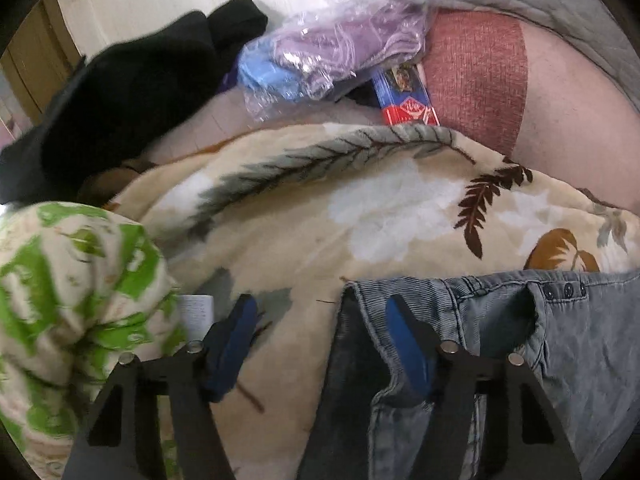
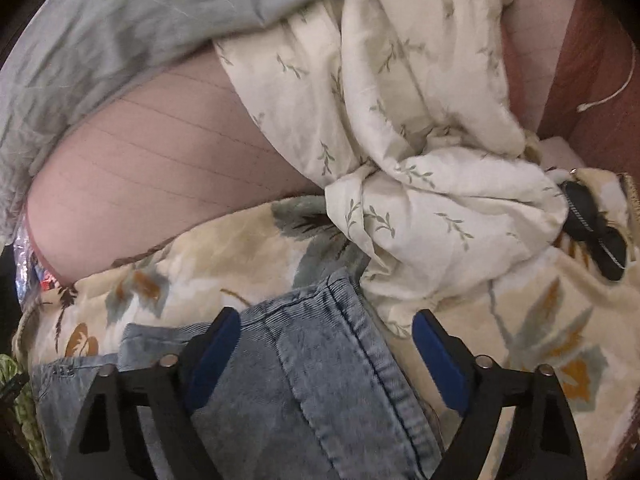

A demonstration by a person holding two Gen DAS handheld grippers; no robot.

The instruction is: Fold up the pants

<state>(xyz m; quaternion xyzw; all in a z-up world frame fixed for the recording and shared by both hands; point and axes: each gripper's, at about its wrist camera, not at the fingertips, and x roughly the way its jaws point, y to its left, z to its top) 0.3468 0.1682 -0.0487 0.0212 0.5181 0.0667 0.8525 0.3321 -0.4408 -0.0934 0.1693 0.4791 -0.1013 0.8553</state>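
Pants (image 1: 520, 360) of faded blue denim lie on a leaf-print blanket (image 1: 320, 216). The left gripper (image 1: 324, 322) stands partly open astride their waistband corner, one blue pad over denim, the other over blanket. The right gripper (image 2: 326, 330) stands wide open astride the opposite corner, gripping nothing.

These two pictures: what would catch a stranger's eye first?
The faded blue jeans low in both views, spread on a cream leaf-print blanket. Each gripper's black, blue-padded jaws stand open over one end of the waistband, left gripper and right gripper. Behind lie a black garment and a crinkled plastic bag.
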